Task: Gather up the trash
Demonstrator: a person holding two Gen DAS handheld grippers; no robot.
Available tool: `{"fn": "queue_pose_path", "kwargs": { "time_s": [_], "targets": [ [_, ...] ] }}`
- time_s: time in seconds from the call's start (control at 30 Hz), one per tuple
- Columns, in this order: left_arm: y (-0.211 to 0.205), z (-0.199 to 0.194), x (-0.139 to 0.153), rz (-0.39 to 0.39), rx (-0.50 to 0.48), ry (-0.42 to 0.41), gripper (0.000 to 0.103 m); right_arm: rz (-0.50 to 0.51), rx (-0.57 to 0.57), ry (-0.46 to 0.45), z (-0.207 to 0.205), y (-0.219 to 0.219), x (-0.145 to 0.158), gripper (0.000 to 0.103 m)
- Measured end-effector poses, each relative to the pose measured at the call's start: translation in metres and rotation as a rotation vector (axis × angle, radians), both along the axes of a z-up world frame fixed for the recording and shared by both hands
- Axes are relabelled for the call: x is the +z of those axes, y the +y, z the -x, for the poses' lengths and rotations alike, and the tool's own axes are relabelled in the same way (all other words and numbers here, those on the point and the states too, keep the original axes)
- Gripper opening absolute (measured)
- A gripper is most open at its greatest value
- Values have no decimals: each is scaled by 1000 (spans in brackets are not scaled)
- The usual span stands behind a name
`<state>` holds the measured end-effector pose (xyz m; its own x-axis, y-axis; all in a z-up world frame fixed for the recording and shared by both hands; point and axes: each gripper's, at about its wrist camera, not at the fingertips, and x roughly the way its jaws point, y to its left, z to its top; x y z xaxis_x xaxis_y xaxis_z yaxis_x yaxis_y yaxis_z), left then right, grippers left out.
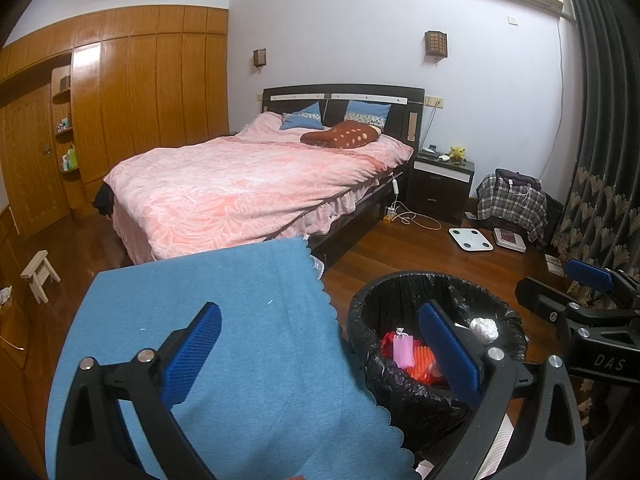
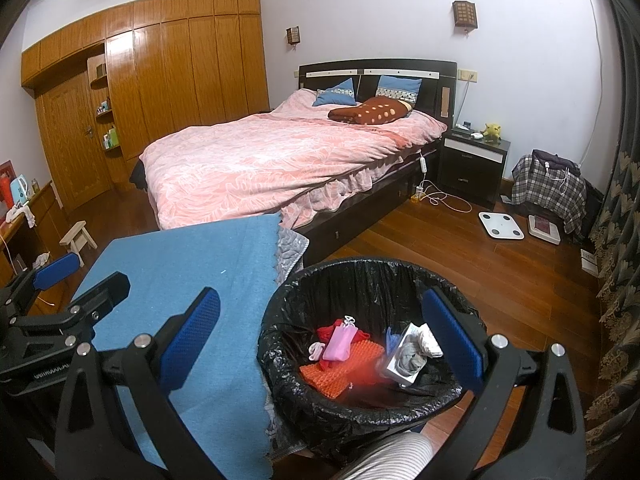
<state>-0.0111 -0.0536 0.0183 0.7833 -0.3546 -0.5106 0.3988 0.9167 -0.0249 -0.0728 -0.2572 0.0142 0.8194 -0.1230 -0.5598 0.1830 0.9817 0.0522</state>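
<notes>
- Bedroom setting: wooden floor (image 2: 500, 280), a bed with a pink cover (image 2: 280, 160), and a wardrobe wall. The landmark is the trash bin (image 2: 280, 344), lined with a black bag, standing just beside a table covered with a blue cloth (image 2: 192, 264).
- Location of the trash: all visible trash lies inside the bin. A pink pouch (image 2: 340, 340) rests on an orange ridged mat (image 2: 340, 372); a grey-white crumpled wad (image 2: 412, 356) lies beside them, toward the right wall of the bin. In the left wrist view a white crumpled paper ball (image 1: 484, 328) sits near the far right rim.
- No trash is visible on the cloth beside the bin.
- Handling judgement: the items look light and soft. The paper ball should compress under the pads; pinch it across the middle. The mat looks flexible; grip it at an edge. The bag liner looks thin, slippery and easy to snag; take it at the gathered rim.
- Left gripper (image 1: 320, 356): spread wide, holding nothing, straddling the near rim of the bin.
- Right gripper (image 2: 320, 348): spread wide, holding nothing, above the bin opening.
- Legible writing: "DAS" on the body of the right gripper in the left wrist view. Other lettering is too blurred to read.
</notes>
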Motion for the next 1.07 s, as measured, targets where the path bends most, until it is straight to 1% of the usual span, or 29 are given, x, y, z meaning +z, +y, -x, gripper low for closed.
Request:
{"fn": "queue_pose_path", "kwargs": {
  "time_s": [1.07],
  "targets": [
    [5,2,2,-4,-2,3,97,1,1,2,-1,1,0,98]
  ]
}}
